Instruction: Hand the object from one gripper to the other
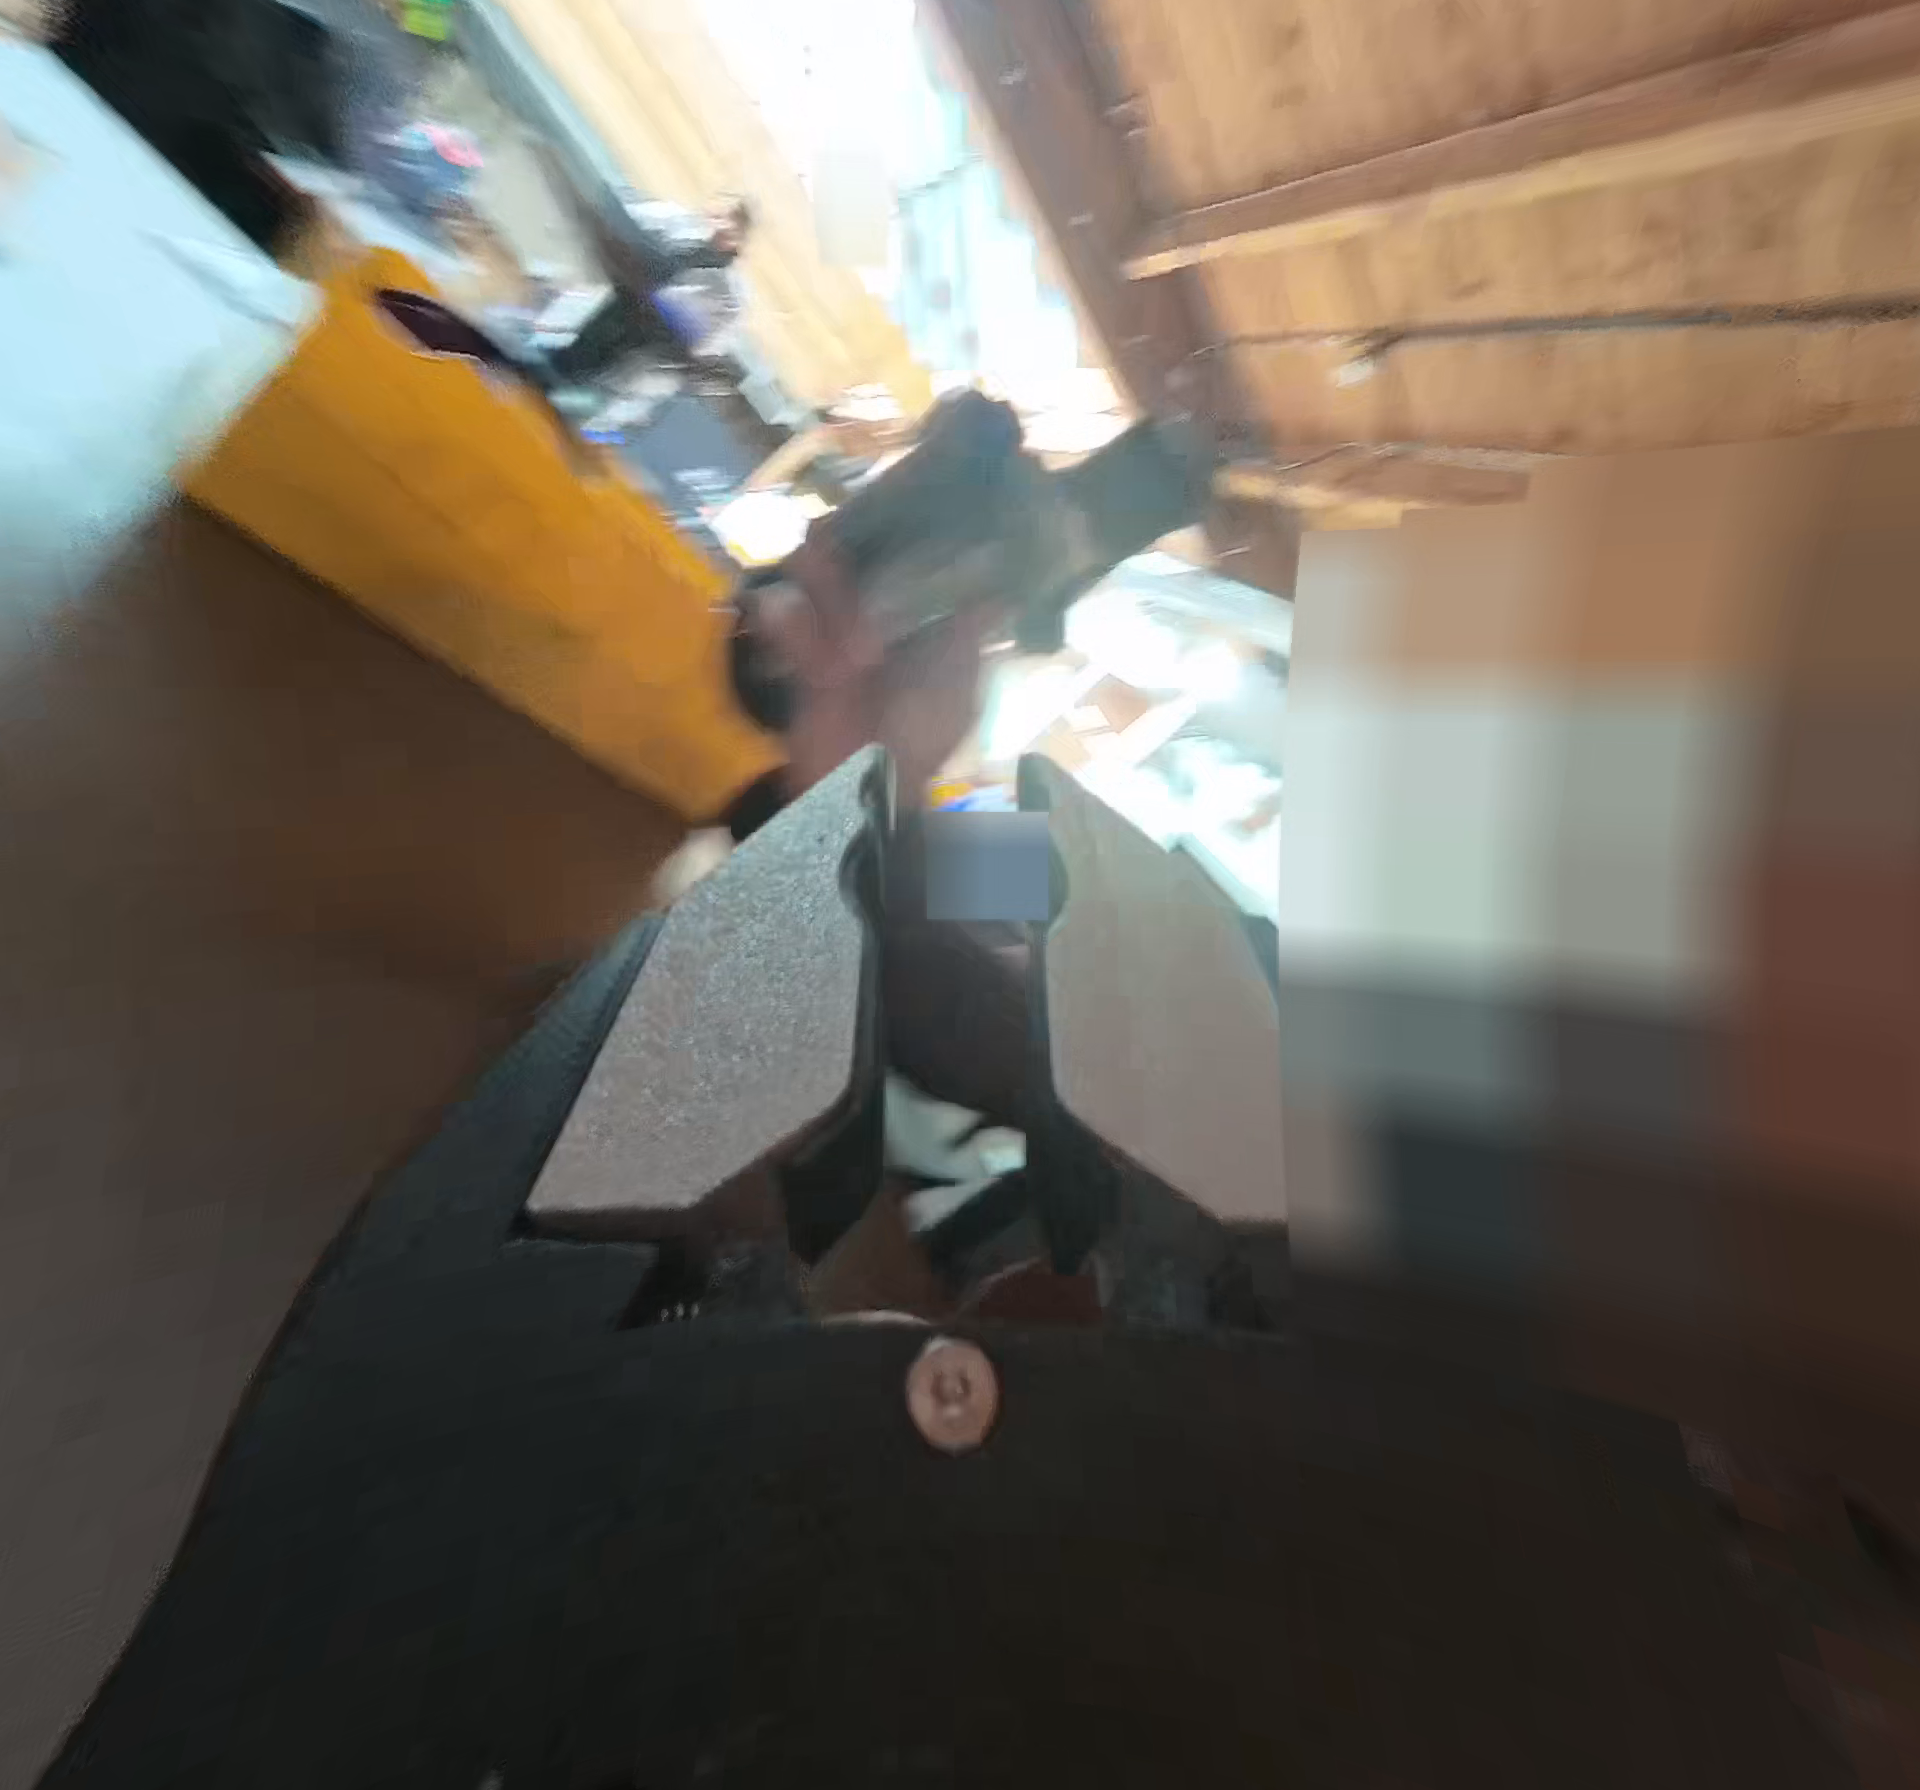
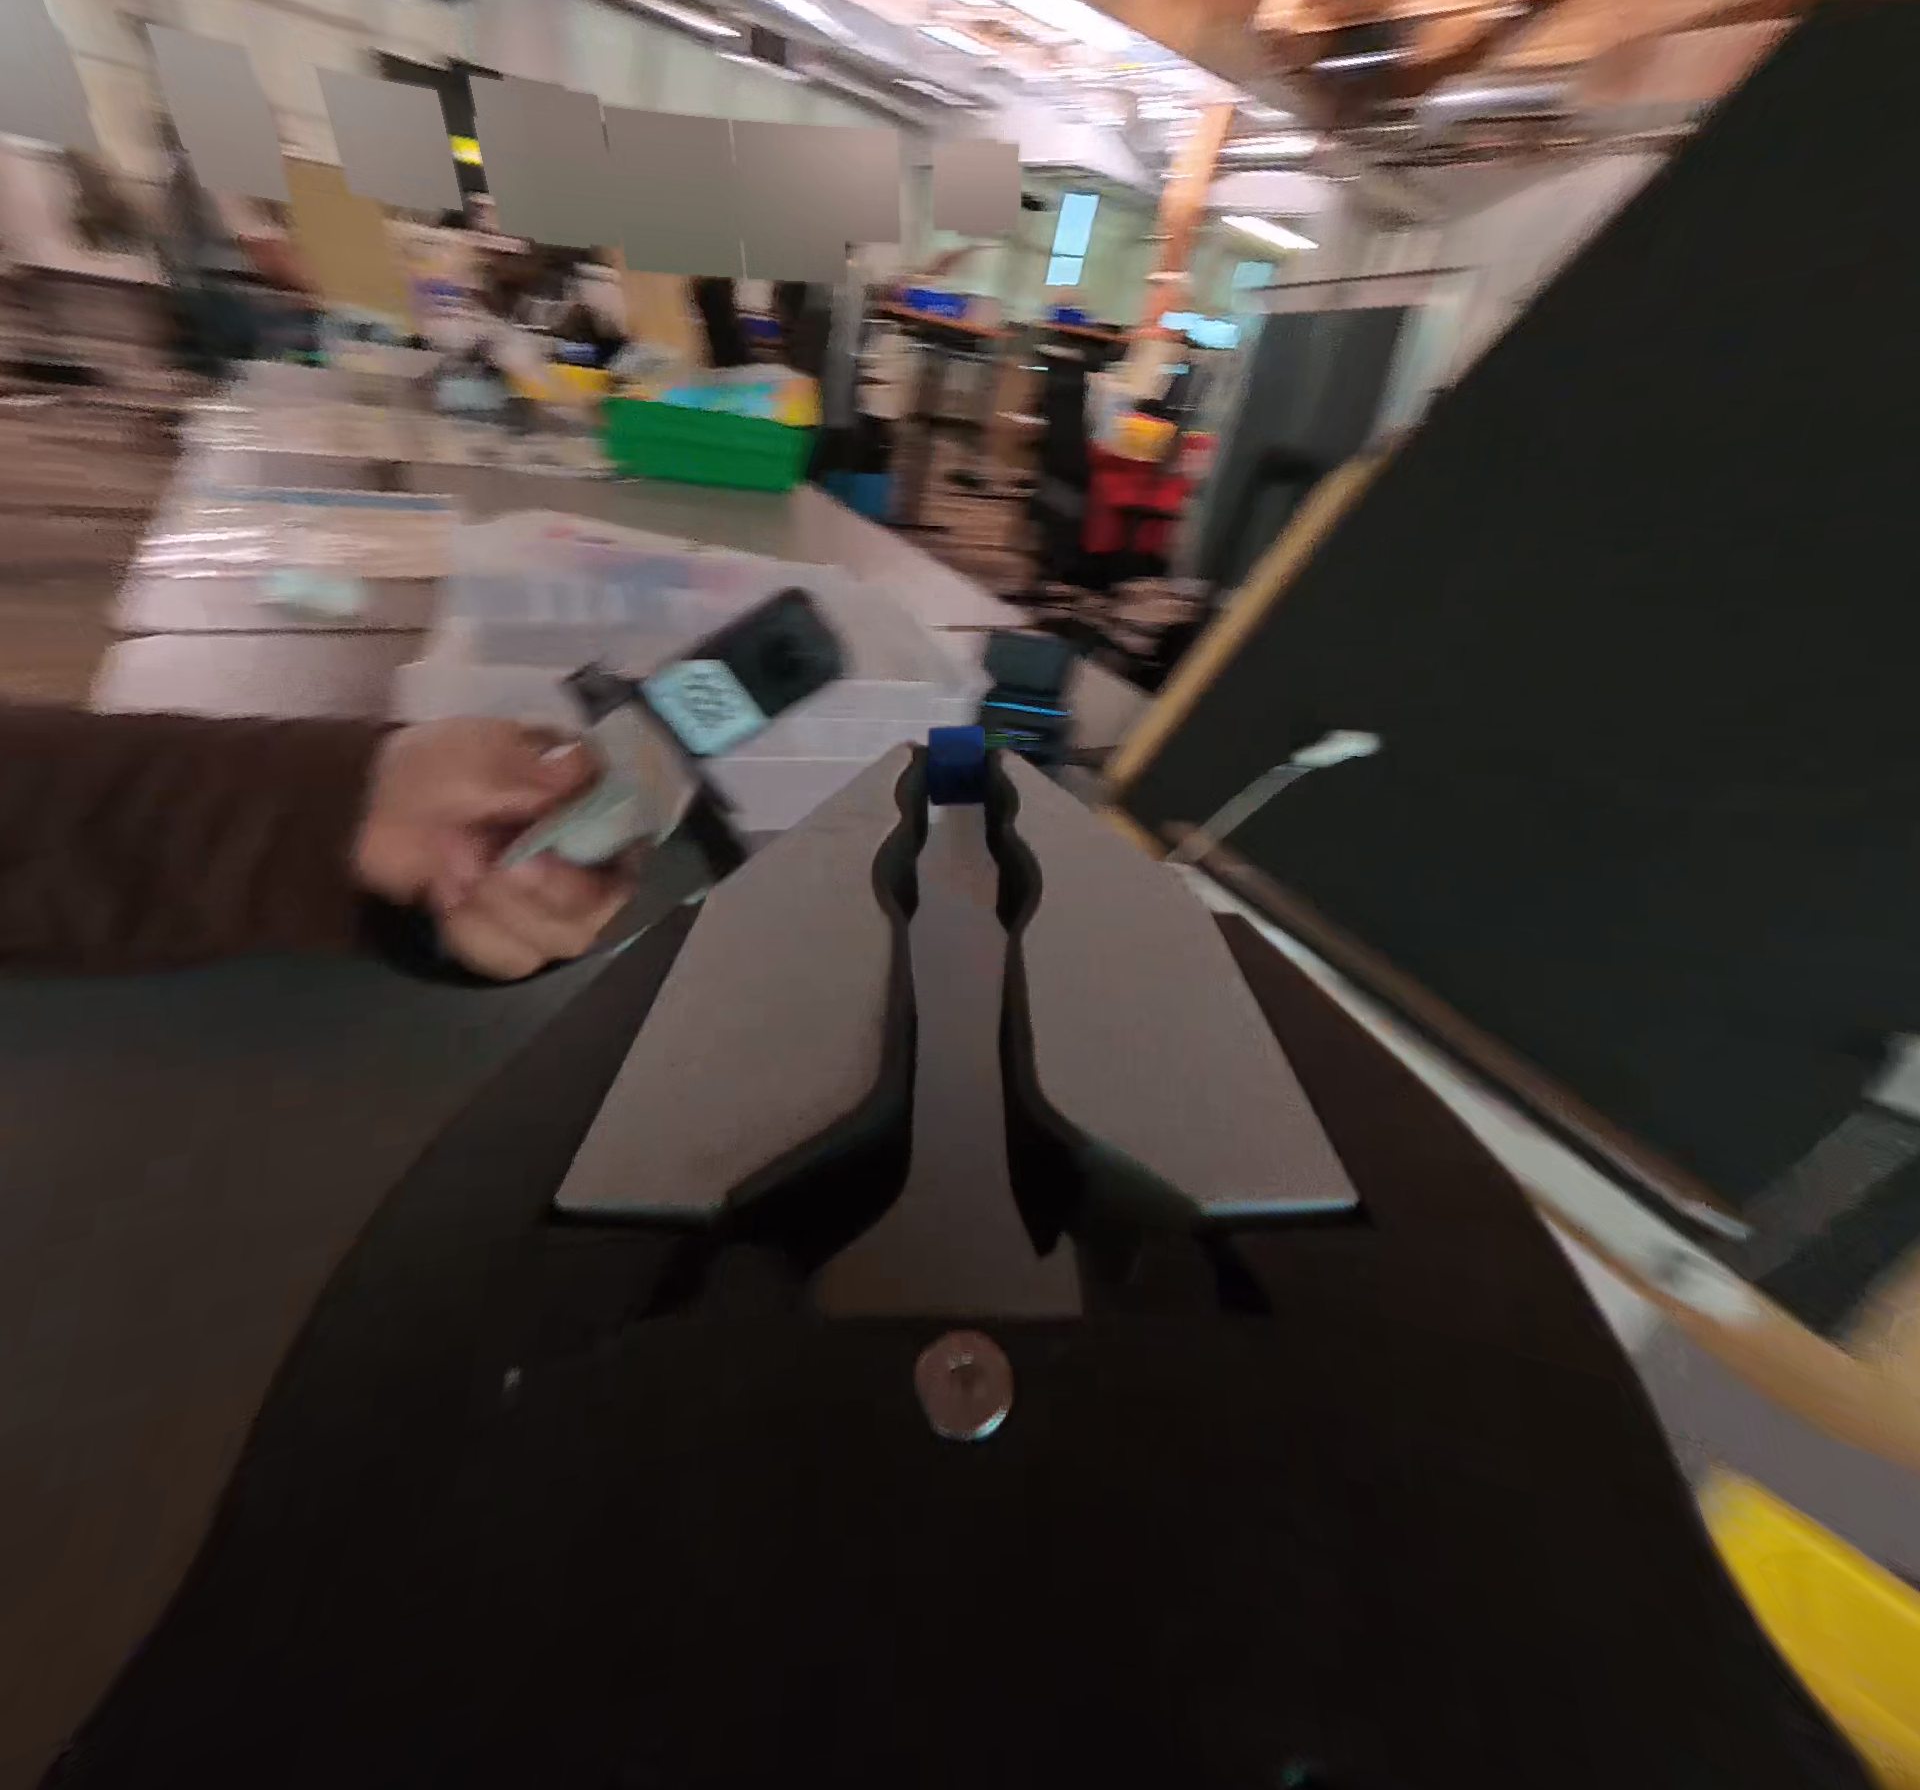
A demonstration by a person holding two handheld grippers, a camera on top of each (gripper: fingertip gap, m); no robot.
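Note:
In the right wrist view my right gripper [image 2: 956, 772] is shut on a small blue block [image 2: 956, 758] pinched at its fingertips. To its left, a hand [image 2: 478, 836] in a brown sleeve holds the left gripper's body [image 2: 727, 691], whose fingers are blurred there. In the left wrist view my left gripper [image 1: 951, 784] has its jaws a little apart with nothing seen between the tips; a mosaic patch lies behind the gap. The right gripper's dark body [image 1: 966, 514] shows blurred ahead of it, some way off. The block cannot be made out in that view.
A yellow bin [image 1: 468, 514] sits to the left of the left gripper and also shows at the lower right of the right wrist view [image 2: 1829, 1636]. A large black panel [image 2: 1558, 597] stands close on the right. A green crate [image 2: 707, 441] sits on the far table [image 2: 312, 597].

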